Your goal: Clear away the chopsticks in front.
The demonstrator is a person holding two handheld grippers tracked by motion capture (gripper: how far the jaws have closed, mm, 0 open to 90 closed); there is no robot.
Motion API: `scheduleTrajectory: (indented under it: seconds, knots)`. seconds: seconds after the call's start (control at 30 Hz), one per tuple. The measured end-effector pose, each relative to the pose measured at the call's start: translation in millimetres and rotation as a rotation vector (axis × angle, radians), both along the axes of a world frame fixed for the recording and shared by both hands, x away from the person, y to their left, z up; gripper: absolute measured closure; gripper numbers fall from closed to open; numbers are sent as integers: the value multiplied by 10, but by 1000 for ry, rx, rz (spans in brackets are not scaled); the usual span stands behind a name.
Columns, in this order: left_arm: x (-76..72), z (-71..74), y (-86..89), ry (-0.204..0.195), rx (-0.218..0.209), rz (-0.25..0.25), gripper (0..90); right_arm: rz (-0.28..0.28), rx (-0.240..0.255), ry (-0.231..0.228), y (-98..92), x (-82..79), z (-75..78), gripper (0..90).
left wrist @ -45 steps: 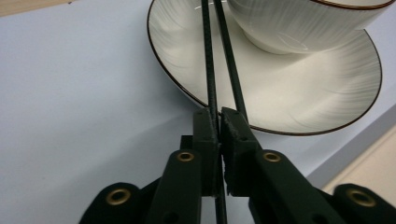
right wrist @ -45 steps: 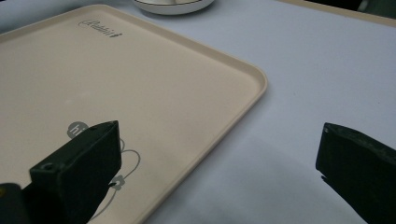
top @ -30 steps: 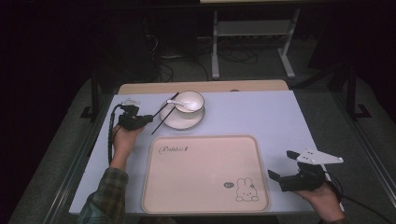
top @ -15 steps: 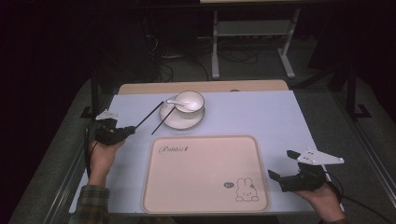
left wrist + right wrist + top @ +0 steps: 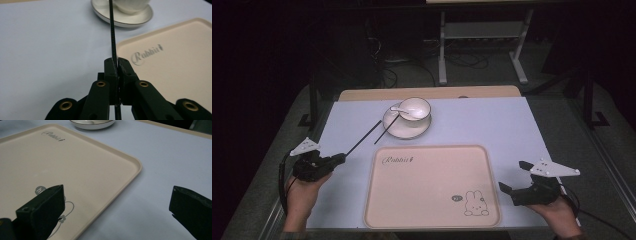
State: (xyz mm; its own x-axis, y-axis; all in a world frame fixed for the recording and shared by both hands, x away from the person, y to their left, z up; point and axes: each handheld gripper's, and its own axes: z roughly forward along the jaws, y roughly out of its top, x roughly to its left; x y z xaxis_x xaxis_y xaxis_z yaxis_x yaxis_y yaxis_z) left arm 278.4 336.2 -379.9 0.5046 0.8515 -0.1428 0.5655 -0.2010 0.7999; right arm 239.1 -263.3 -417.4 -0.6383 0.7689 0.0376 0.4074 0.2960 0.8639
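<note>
Left gripper view: the left gripper point(image 5: 117, 65) has its fingers pinched tight on a thin black chopstick point(image 5: 112, 30), which runs on toward the saucer point(image 5: 125, 21) and its cup point(image 5: 414, 109). In the high view the right gripper point(image 5: 516, 177) rests wide apart and empty at the tray's point(image 5: 432, 210) right edge on the counter point(image 5: 492, 120).

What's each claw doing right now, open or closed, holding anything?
Left claw: closed on the black chopstick.
Right claw: open, holding nothing, over the edge of the beige tray.
</note>
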Motion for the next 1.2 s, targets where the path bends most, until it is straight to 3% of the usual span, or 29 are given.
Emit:
scheduleTrajectory:
  seconds: [0.13, 0.47, 0.7, 0.87, 1.2]
  knots:
    - [-94, -6, -146, 5, -17, -65, 860, 1, -4, 0, 3, 3, -1, 0]
    - [-55, -70, -525, 25, -8, -206, 859, -2, -11, 2, -1, 2, -11, 0]
    - [-22, -236, -837, 71, 44, -334, 859, -1, -18, 6, -1, 1, -21, 0]
    - [1, -330, -947, 101, 67, -373, 859, -2, -27, 12, 15, 6, -32, 0]
    - [-15, -433, -1047, 129, 86, -396, 857, -6, -32, 11, 6, -2, -35, 0]
